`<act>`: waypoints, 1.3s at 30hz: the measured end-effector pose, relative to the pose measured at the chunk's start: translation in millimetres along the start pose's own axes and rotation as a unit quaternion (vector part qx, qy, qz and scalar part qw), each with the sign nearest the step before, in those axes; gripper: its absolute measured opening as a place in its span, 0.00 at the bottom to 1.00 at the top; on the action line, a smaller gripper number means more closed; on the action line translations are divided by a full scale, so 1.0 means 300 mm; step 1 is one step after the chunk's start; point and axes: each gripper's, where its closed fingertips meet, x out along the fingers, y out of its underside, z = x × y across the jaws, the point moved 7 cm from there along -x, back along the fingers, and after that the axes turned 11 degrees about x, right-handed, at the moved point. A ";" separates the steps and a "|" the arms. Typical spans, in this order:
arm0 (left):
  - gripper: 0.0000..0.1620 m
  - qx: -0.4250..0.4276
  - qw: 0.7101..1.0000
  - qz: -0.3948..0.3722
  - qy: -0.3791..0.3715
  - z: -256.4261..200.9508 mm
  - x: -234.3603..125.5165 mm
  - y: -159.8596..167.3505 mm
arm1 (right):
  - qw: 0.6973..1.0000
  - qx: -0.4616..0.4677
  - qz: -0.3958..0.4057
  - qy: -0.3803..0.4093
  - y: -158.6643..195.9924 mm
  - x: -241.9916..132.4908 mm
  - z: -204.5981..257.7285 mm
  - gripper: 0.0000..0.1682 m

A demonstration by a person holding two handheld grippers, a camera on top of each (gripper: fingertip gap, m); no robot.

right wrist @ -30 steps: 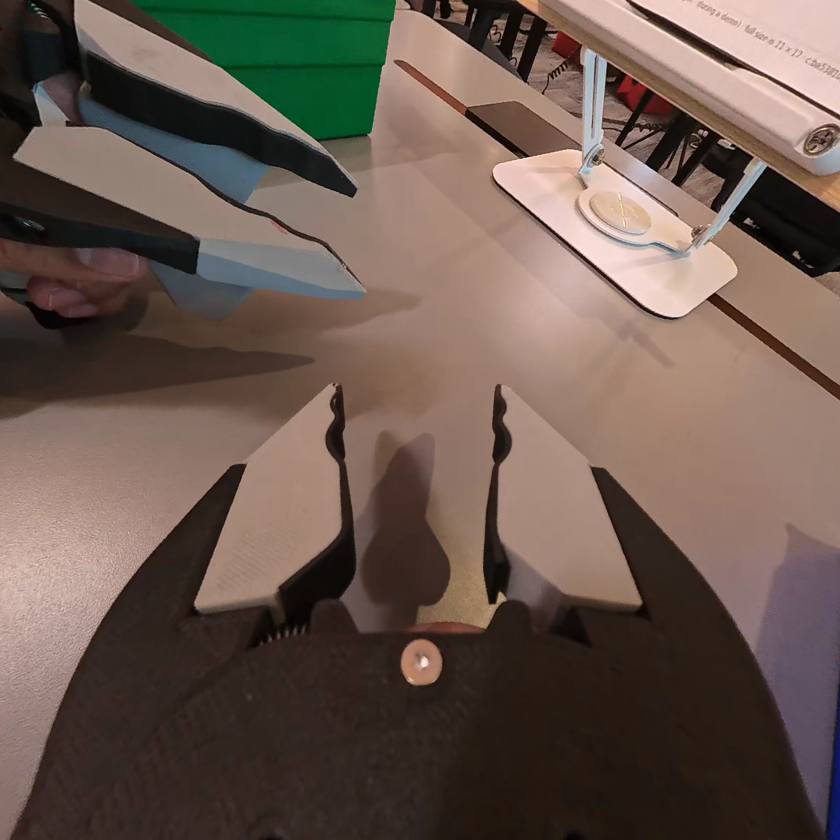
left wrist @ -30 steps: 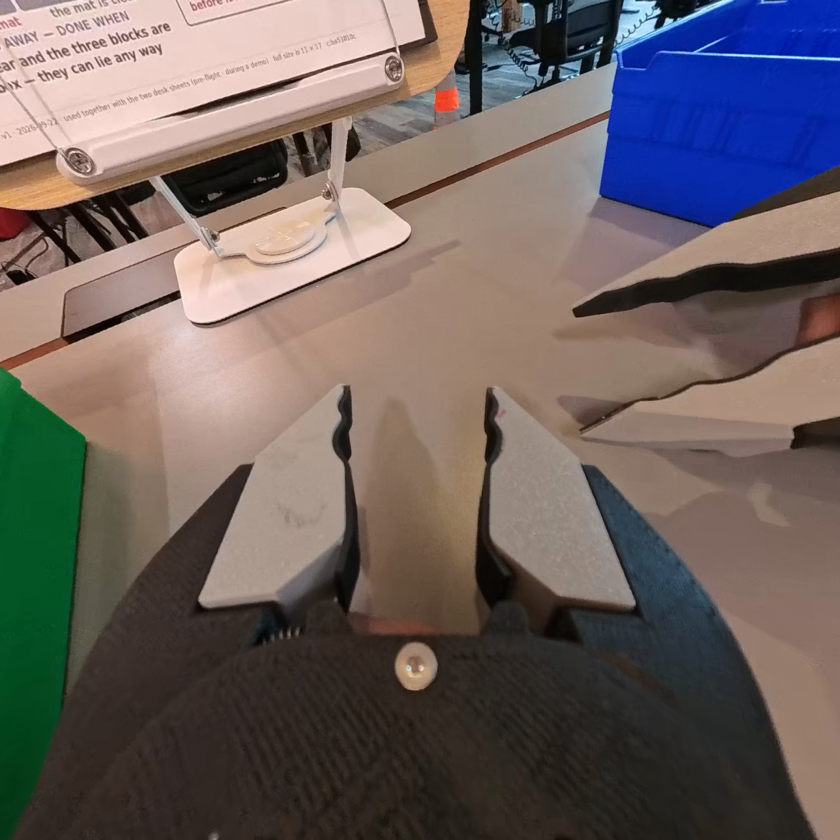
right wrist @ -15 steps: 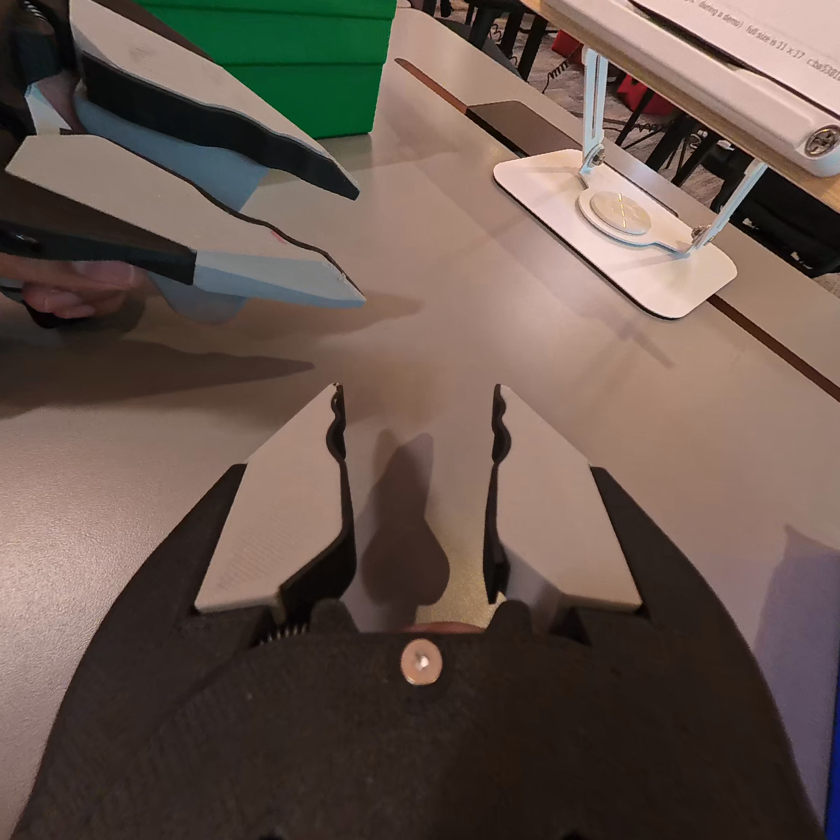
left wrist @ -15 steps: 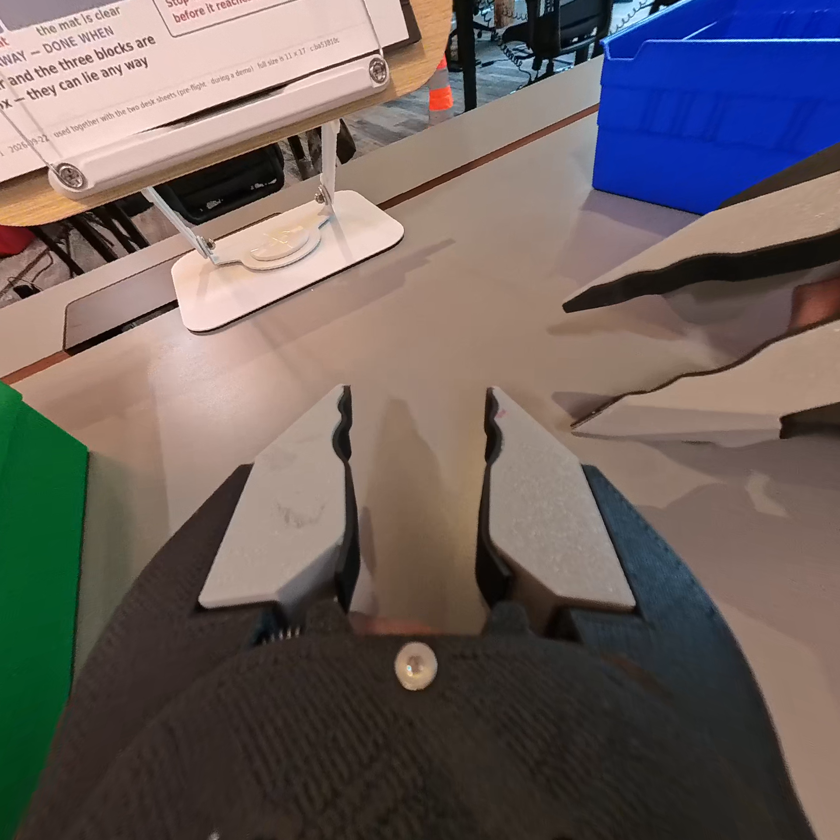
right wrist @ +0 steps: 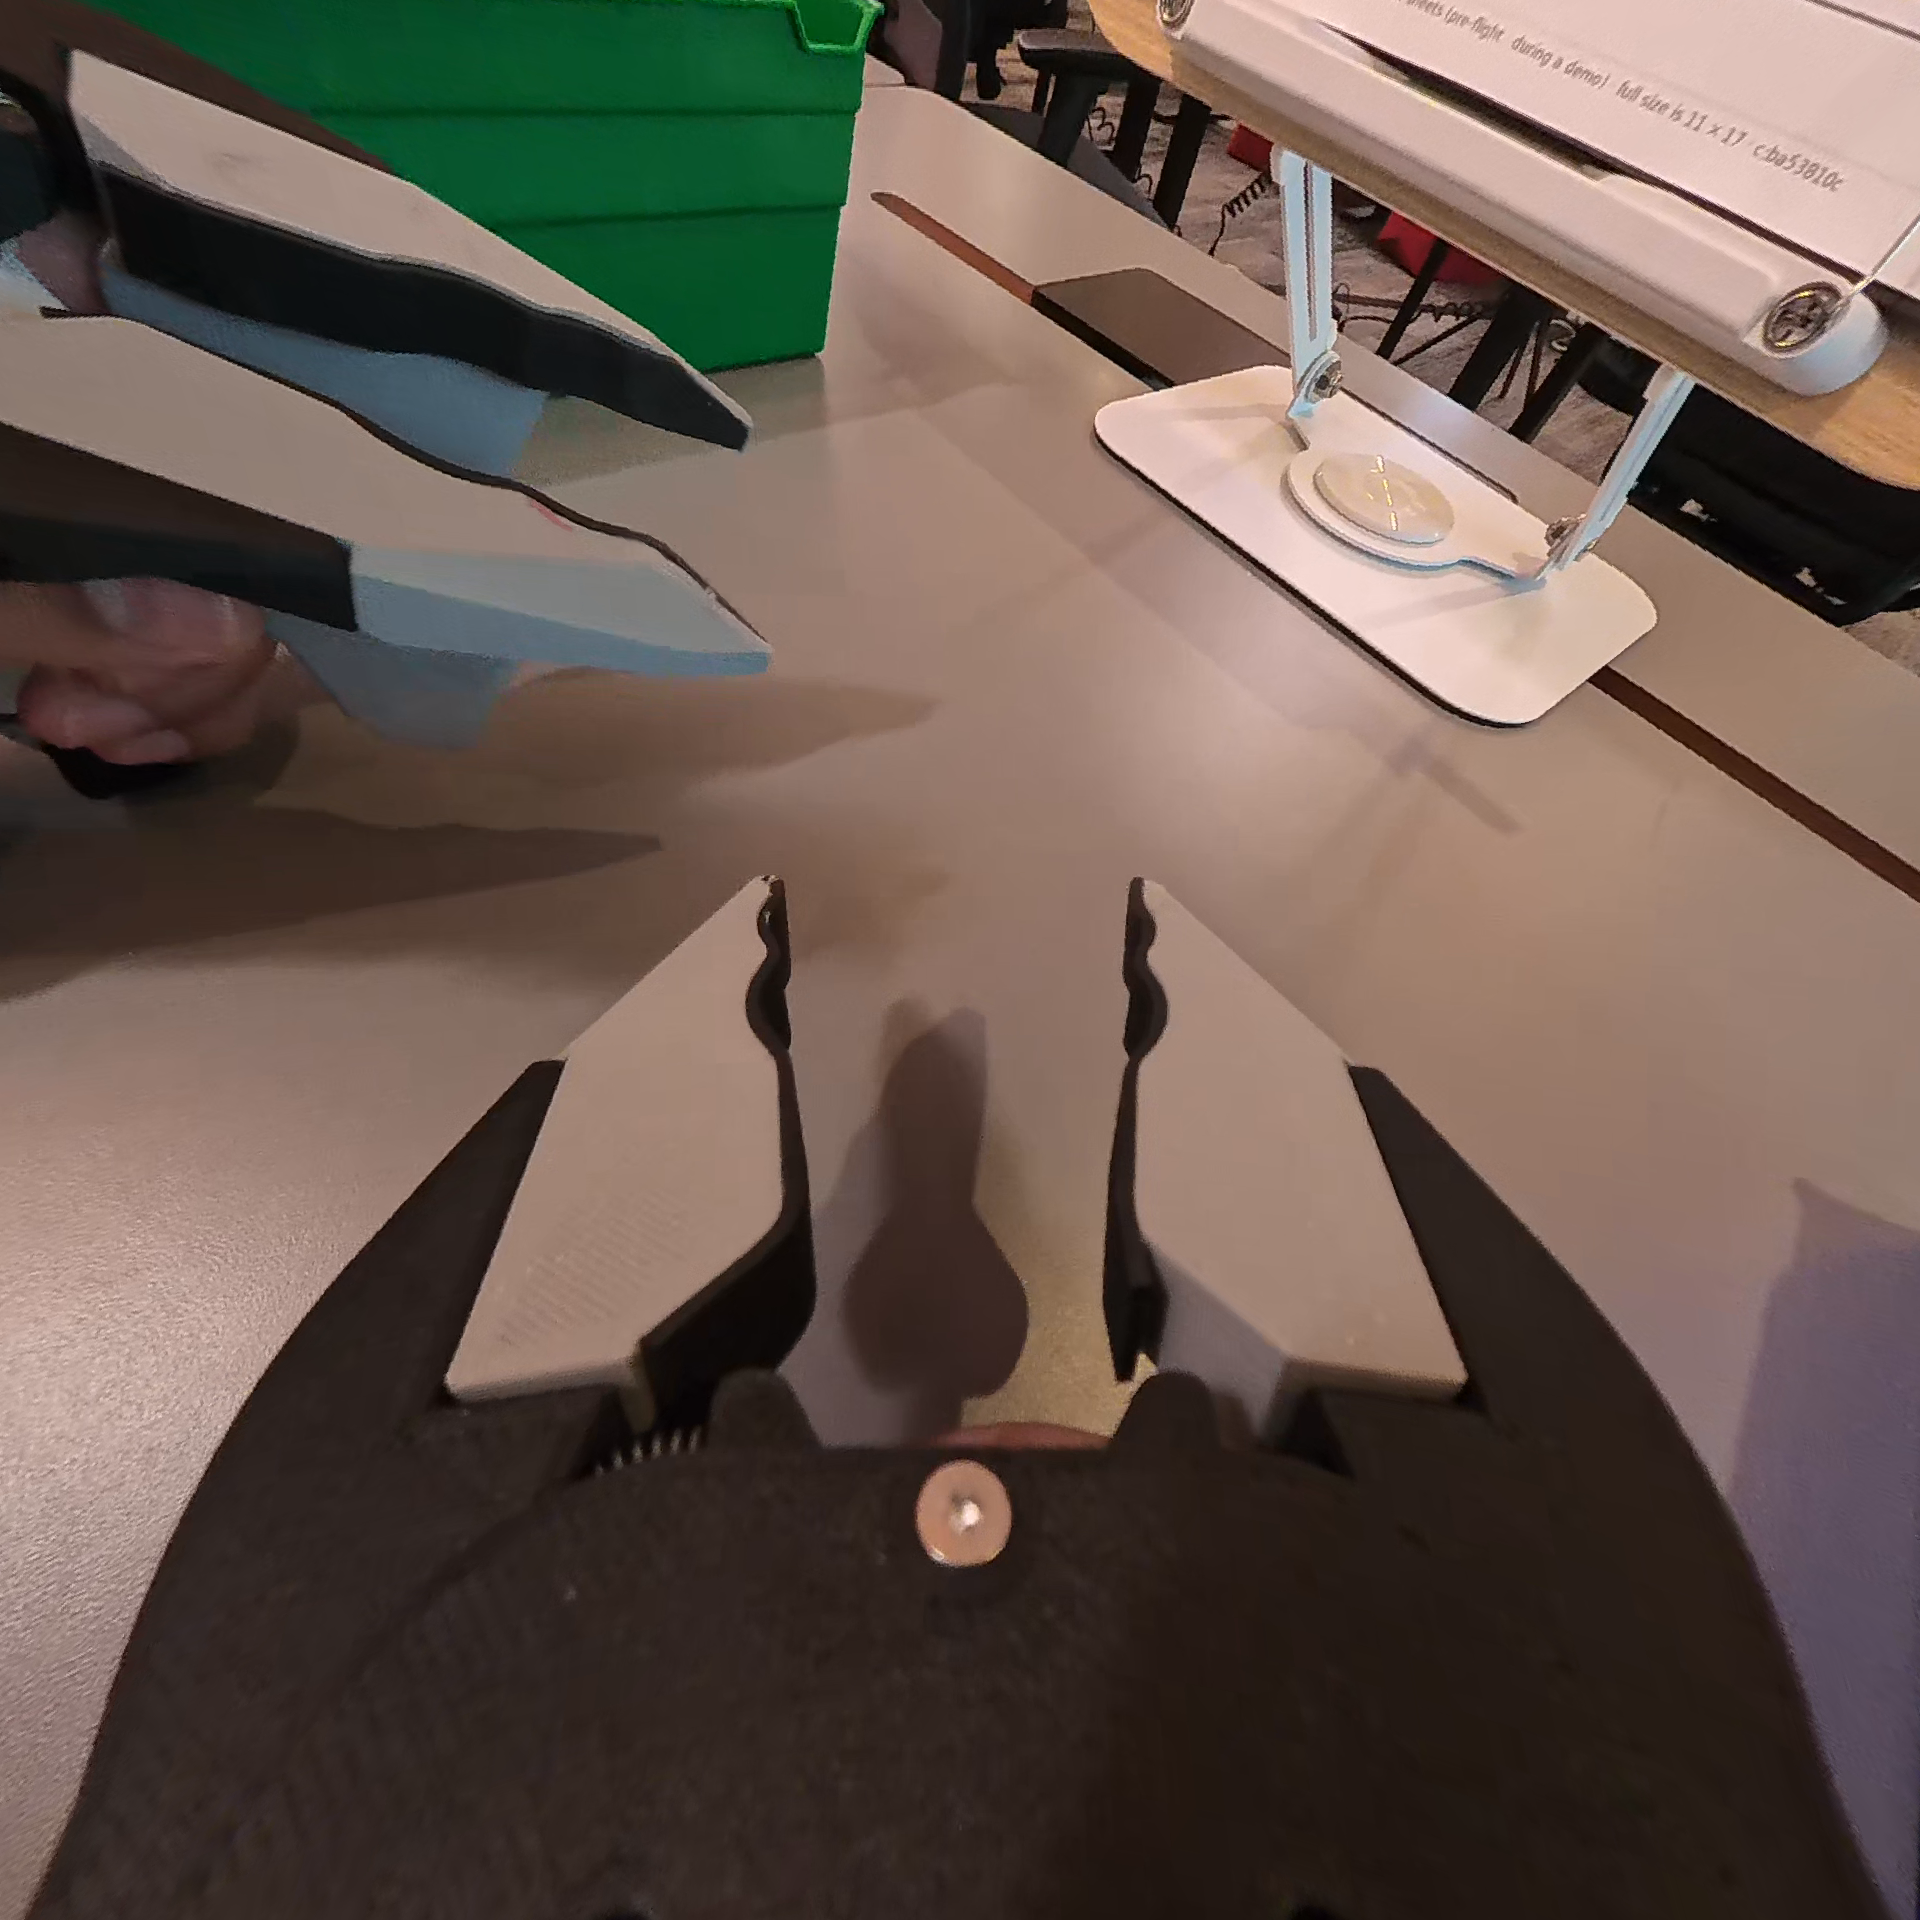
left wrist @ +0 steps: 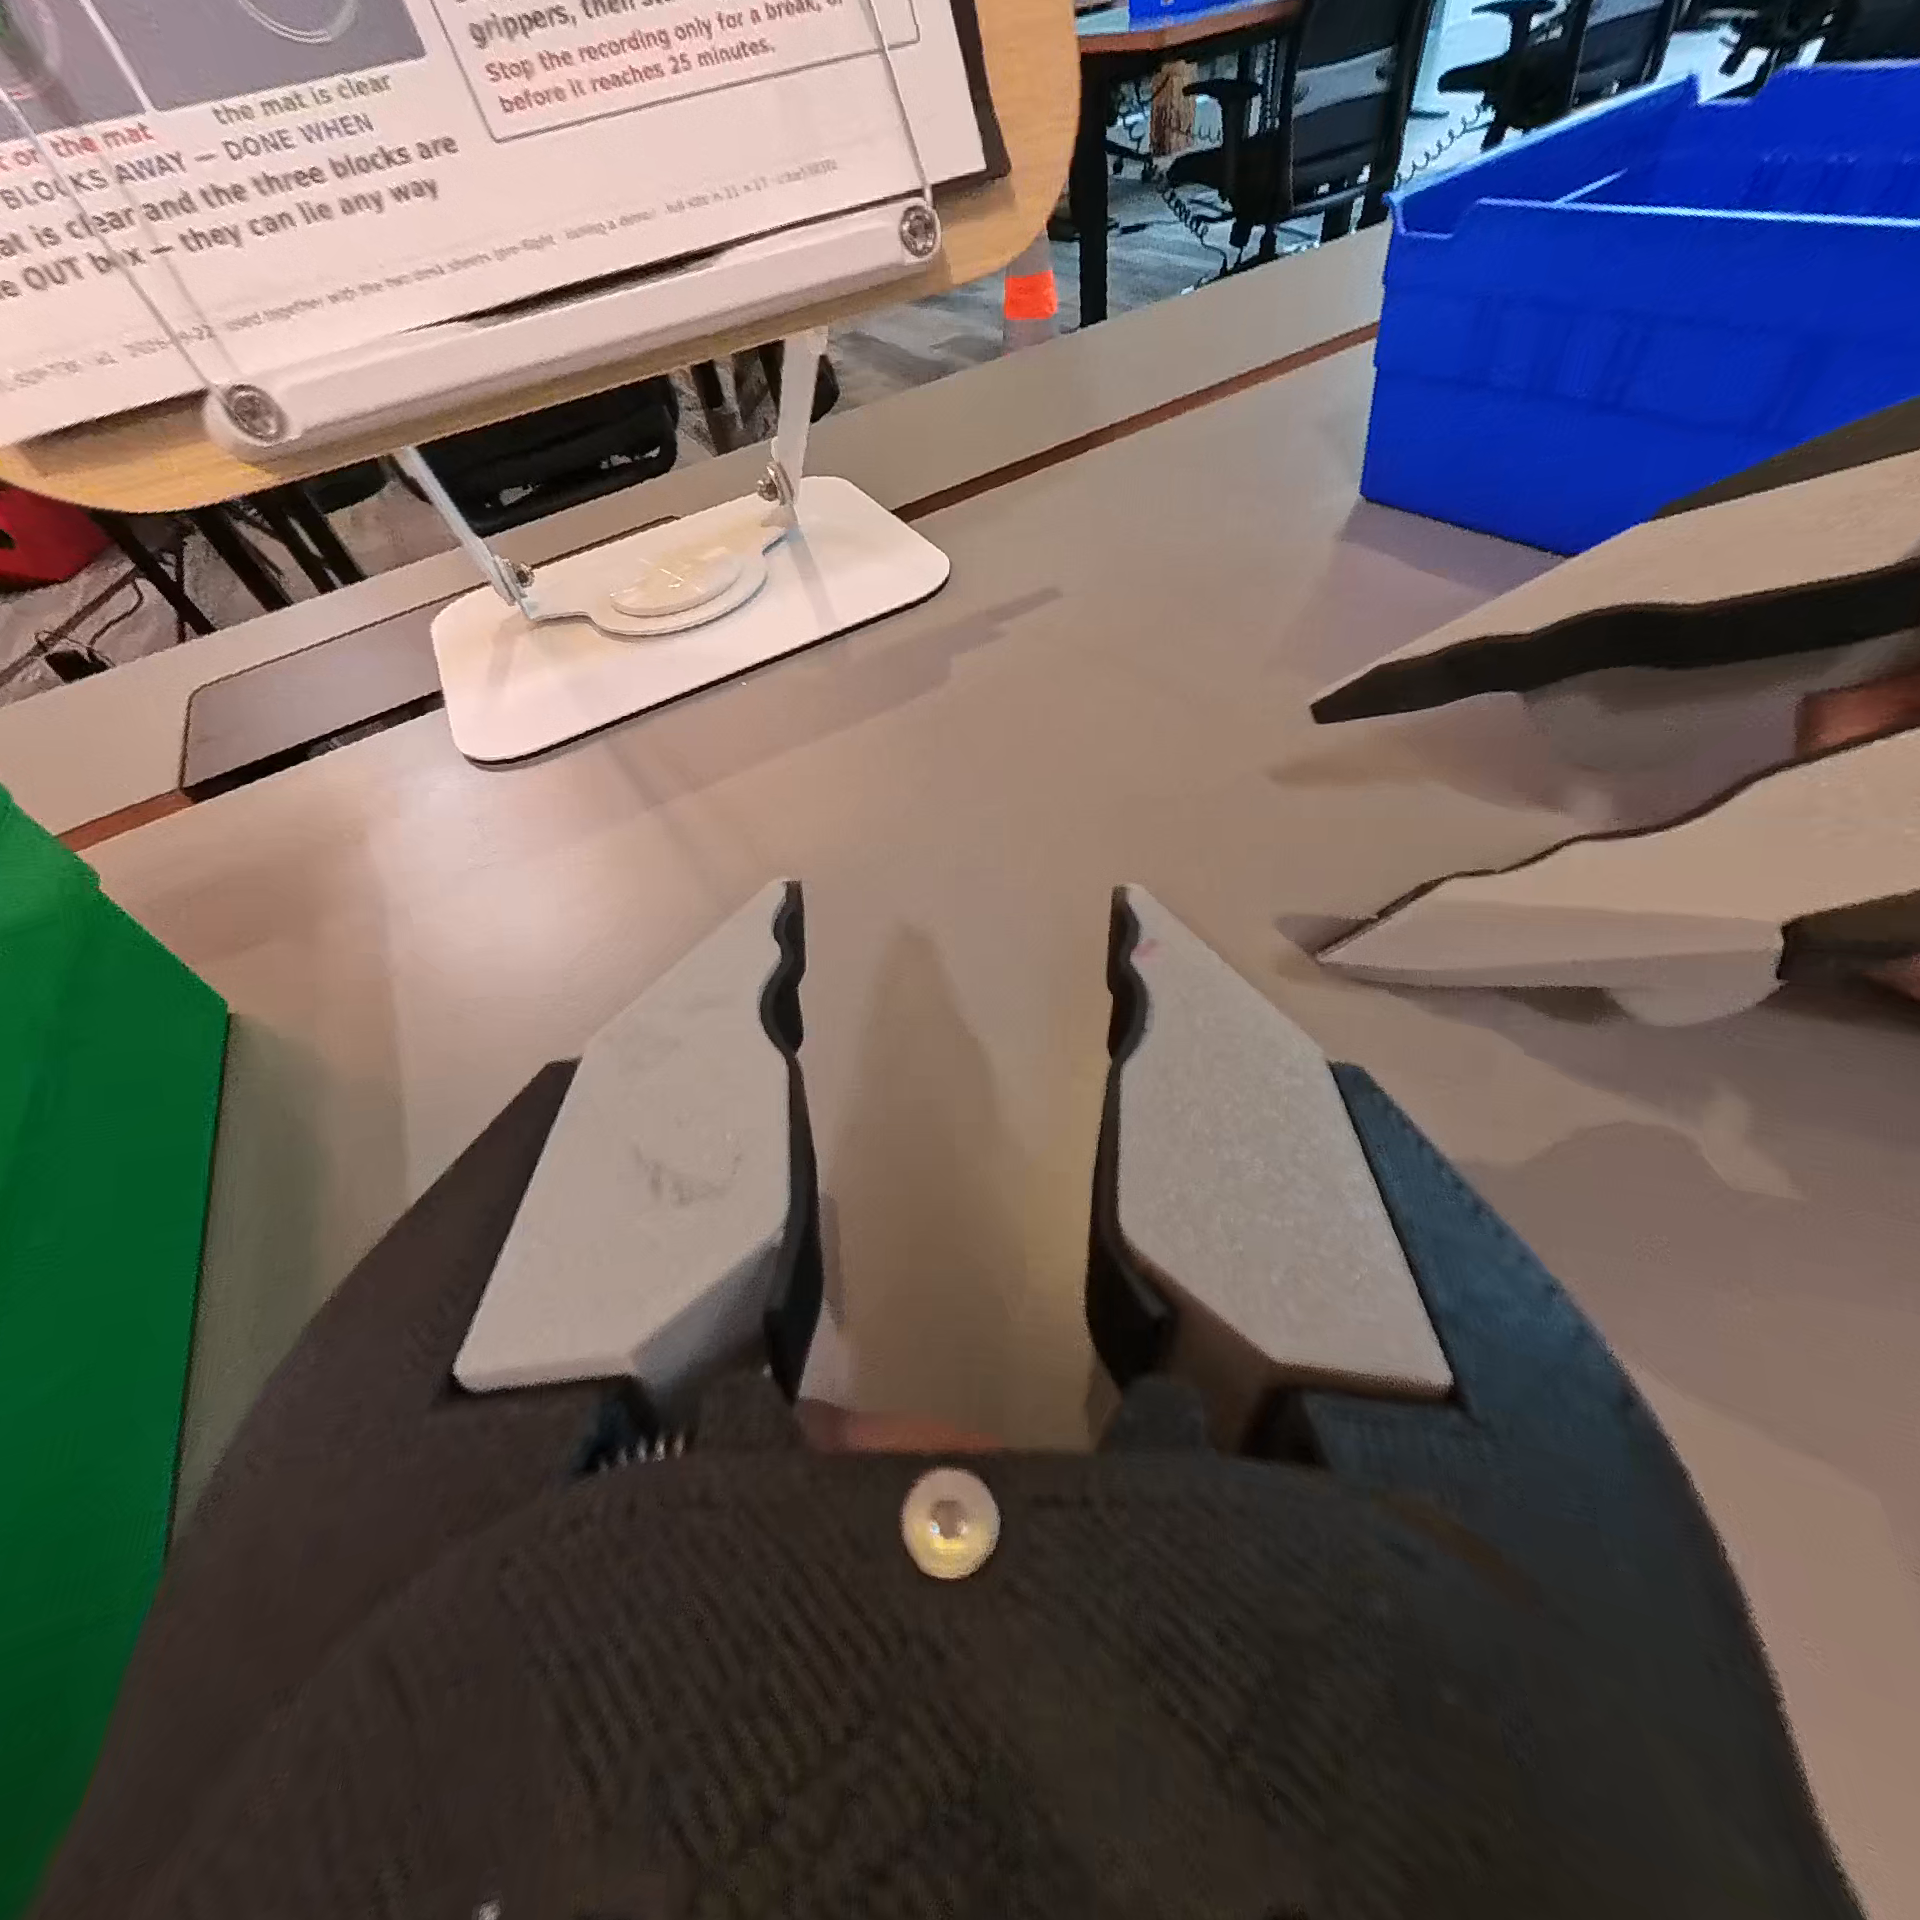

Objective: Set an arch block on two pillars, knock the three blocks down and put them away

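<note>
In the left wrist view the left claw (left wrist: pixel 956 914) hovers over the grey counter (left wrist: pixel 1039 748); its two grey fingers (left wrist: pixel 665 1143) stand apart, released, with nothing but bare counter between them; the white stand (left wrist: pixel 691 613) sits beyond the claw's tips on the counter, its two thin legs carrying a tilted wooden board with a printed sheet (left wrist: pixel 499 177) clipped to it; left of the stand, at the picture's edge, a green bin (left wrist: pixel 94 1143) fills the side; right of the stand, well apart from it, a blue bin (left wrist: pixel 1621 343) rests on the counter; below the blue bin the right claw (left wrist: pixel 1314 831) reaches in from the right, its fingers spread and empty. No arch block or pillar shows in this view, so where the blocks lie cannot be told.

In the right wrist view the right claw (right wrist: pixel 956 894) is likewise released, fingers (right wrist: pixel 1278 1164) parted over bare counter (right wrist: pixel 1039 727) and its own shadow; the stand (right wrist: pixel 1382 540) lies ahead and to the right of it; left of the stand, across open counter, the green bin (right wrist: pixel 623 177) sits at the far side; in front of the green bin the left claw (right wrist: pixel 758 540) comes in from the left, spread and empty, with a person's hand (right wrist: pixel 135 675) gripping its handle below; no blocks appear here either.
</note>
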 end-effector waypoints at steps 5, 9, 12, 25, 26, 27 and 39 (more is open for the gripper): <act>0.36 0.003 1.000 -0.007 -0.009 -0.007 -0.042 0.006 | 1.000 -0.004 0.001 -0.001 0.000 0.002 0.002 0.37; 0.36 -0.023 0.999 -0.026 -0.008 -0.020 -0.119 0.017 | 1.000 -0.013 -0.003 -0.001 -0.001 0.000 0.008 0.37; 0.36 -0.073 0.996 -0.048 0.015 -0.030 -0.213 0.037 | 1.000 -0.017 -0.003 -0.002 -0.001 0.000 0.011 0.37; 0.38 -0.085 0.989 0.009 -0.121 0.376 -0.652 0.039 | 0.999 -0.041 0.001 0.000 0.002 0.004 0.025 0.37; 0.38 -0.088 0.987 0.046 -0.129 0.437 -0.653 0.060 | 0.999 -0.041 0.002 0.000 0.002 0.005 0.026 0.37; 0.39 -0.094 0.983 0.084 -0.130 0.492 -0.644 0.088 | 0.999 -0.042 0.002 0.000 0.002 0.005 0.026 0.37; 0.34 -0.143 0.908 0.392 -0.042 0.698 -0.386 0.409 | 0.999 -0.045 0.002 0.001 0.003 0.003 0.025 0.37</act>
